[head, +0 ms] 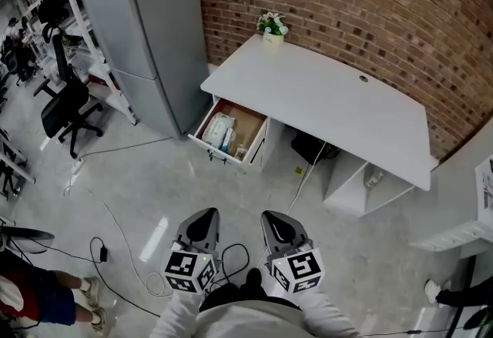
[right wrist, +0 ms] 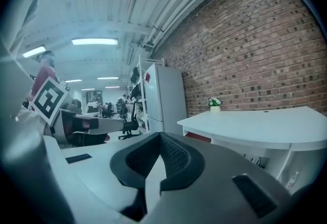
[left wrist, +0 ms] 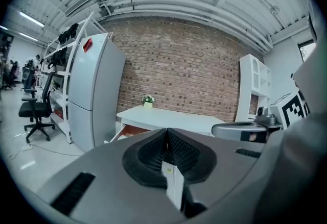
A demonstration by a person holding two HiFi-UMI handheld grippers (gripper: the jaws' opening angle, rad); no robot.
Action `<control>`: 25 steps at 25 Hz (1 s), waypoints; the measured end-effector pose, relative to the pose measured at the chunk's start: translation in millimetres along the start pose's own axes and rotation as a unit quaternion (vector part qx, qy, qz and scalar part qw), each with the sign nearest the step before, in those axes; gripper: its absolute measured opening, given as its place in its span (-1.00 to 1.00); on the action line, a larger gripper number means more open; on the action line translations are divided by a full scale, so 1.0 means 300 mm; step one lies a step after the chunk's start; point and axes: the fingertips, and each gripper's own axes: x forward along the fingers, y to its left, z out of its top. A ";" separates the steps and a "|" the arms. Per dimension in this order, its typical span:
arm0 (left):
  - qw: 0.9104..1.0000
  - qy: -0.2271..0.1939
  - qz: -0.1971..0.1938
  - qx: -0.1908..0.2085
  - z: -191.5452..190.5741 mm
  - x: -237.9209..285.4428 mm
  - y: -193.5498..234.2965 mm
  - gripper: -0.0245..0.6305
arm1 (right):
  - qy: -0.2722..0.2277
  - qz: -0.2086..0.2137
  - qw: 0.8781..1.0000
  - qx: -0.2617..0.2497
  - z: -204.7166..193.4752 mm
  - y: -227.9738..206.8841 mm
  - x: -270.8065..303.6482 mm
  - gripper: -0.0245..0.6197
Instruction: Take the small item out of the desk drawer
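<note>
A white desk point(head: 331, 98) stands against the brick wall. Its left drawer point(head: 245, 125) is pulled open and holds several small items, among them a pale packet point(head: 217, 131) and a small bottle-like thing point(head: 240, 150). My left gripper point(head: 202, 215) and right gripper point(head: 274, 216) hover side by side near my body, well short of the desk, both pointing toward it. Each gripper's jaws are shut with nothing between them. In the left gripper view the desk point(left wrist: 168, 117) and the drawer point(left wrist: 130, 130) lie ahead beyond the closed gripper point(left wrist: 166, 135). The right gripper point(right wrist: 160, 139) faces the desk point(right wrist: 265, 128) at the right.
A grey refrigerator point(head: 150, 28) stands left of the desk. A small flower pot point(head: 272, 25) sits on the desk's far corner. Cables point(head: 115, 236) trail over the floor. Office chairs point(head: 65, 109) and shelving are at the far left, a person's legs point(head: 46, 294) at bottom left.
</note>
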 end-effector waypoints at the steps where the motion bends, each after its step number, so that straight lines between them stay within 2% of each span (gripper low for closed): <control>1: 1.000 0.000 0.002 0.000 -0.002 0.003 0.001 -0.86 | 0.000 0.000 1.000 0.000 0.000 -0.005 0.000 -0.84; 12: 1.000 -0.014 0.021 0.012 0.033 0.034 0.000 -0.86 | -0.009 -0.003 1.000 -0.004 0.015 -0.066 -0.025 -0.84; 21: 1.000 -0.003 0.021 0.013 0.031 0.081 -0.002 -0.85 | -0.006 -0.011 1.000 0.007 0.001 -0.118 -0.026 -0.84; 25: 1.000 0.005 0.024 0.013 0.019 0.112 0.016 -0.75 | 0.000 -0.015 1.000 0.011 -0.007 -0.140 -0.006 -0.84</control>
